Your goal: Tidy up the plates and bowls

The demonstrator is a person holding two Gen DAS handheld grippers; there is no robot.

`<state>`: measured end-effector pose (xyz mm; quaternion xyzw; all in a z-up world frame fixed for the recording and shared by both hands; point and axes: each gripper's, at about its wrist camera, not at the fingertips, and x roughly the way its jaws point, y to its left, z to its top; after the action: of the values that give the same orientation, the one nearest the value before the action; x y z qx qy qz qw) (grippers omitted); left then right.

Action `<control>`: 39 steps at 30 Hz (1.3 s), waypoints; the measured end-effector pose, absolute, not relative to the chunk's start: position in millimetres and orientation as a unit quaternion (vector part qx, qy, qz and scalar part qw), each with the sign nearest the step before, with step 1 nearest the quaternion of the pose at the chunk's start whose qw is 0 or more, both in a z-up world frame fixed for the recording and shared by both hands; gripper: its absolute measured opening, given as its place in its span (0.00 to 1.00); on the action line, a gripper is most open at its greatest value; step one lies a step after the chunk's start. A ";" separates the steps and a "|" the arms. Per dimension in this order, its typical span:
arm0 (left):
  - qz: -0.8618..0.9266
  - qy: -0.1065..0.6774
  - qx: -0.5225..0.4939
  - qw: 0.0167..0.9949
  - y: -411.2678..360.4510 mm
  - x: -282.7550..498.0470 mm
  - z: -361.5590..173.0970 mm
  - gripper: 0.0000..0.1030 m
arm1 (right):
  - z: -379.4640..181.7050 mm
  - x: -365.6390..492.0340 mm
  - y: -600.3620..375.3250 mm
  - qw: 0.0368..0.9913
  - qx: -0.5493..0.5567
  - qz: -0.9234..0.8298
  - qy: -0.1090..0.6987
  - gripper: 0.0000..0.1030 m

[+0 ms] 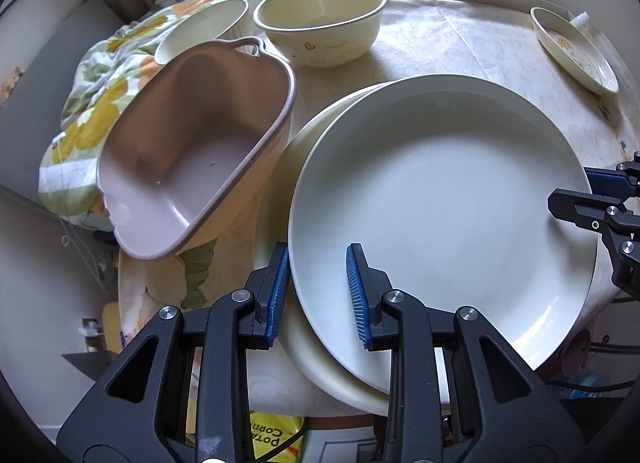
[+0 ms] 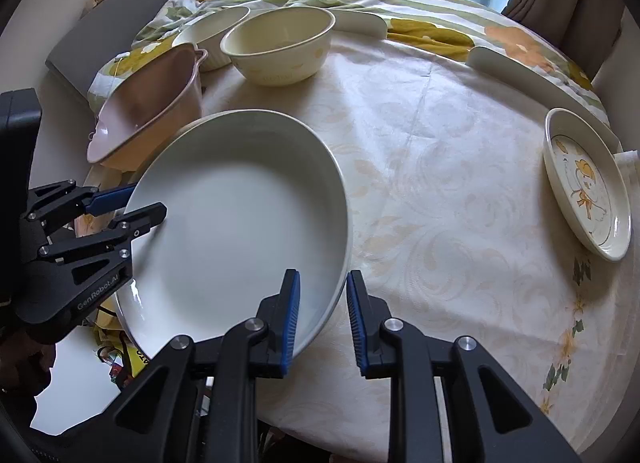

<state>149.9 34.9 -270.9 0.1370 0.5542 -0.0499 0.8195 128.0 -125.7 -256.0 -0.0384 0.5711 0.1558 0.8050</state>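
The left gripper [image 1: 318, 293] stands with its jaws spread, one blue pad outside and one inside the near rim of the big white plate [image 1: 440, 215], straddling the rim without pinching it. The right gripper [image 2: 323, 313] is likewise parted across the opposite rim of that plate, its pads clear of the edge on both sides. The plate lies on top of a second, cream plate [image 1: 320, 367], whose edge pokes out beneath it on the left side. Just beside the stack to the left sits a pink baking dish [image 1: 192, 155], tilted. Behind it are a ribbed white bowl [image 1: 204, 29] and a cream bowl [image 1: 320, 19], close together. Well apart to the right, a small duck plate [image 2: 588, 187] rests on the tablecloth [image 2: 432, 167].
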 end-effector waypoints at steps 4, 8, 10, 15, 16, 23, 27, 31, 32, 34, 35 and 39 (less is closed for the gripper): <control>-0.052 0.555 0.140 0.819 35.2 148.1 -270.4 0.24 | -255.8 127.6 -124.3 0.806 -0.039 0.151 0.571 0.21; -0.051 0.554 0.145 0.818 33.9 146.2 -269.4 0.24 | -255.3 127.3 -122.1 0.806 -0.040 0.146 0.573 0.21; -0.052 0.553 0.145 0.819 34.4 144.7 -268.5 0.24 | -255.1 127.4 -121.2 0.806 -0.040 0.143 0.573 0.21; -0.051 0.549 0.153 0.820 34.2 141.6 -266.5 0.24 | -255.1 126.9 -121.0 0.807 -0.038 0.138 0.573 0.21; -0.052 0.548 0.152 0.821 34.8 141.6 -266.4 0.24 | -255.2 127.2 -121.2 0.807 -0.036 0.137 0.573 0.21; -0.049 0.543 0.165 0.822 30.5 140.9 -267.2 0.24 | -258.6 131.0 -119.7 0.807 -0.038 0.129 0.575 0.21; -0.045 0.539 0.189 0.820 25.7 141.5 -269.0 0.24 | -260.5 133.0 -118.1 0.806 -0.039 0.124 0.578 0.21; -0.043 0.536 0.199 0.819 24.1 142.1 -269.3 0.24 | -260.5 135.1 -117.8 0.805 -0.036 0.120 0.580 0.21; -0.043 0.536 0.201 0.819 23.8 142.2 -269.6 0.24 | -260.3 134.9 -117.3 0.805 -0.037 0.119 0.580 0.21; -0.041 0.534 0.212 0.817 21.8 141.5 -270.2 0.24 | -260.0 134.1 -116.9 0.805 -0.038 0.116 0.580 0.21; -0.040 0.533 0.216 0.817 21.2 141.1 -270.7 0.24 | -260.1 134.3 -116.5 0.806 -0.039 0.115 0.580 0.21; -0.032 0.529 0.226 0.817 21.2 141.3 -269.5 0.24 | -260.9 134.8 -115.7 0.804 -0.039 0.112 0.582 0.22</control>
<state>141.3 21.2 -269.5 0.2260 0.5291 -0.0315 0.8173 134.8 -115.7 -260.9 -0.0394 0.5822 0.1119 0.8043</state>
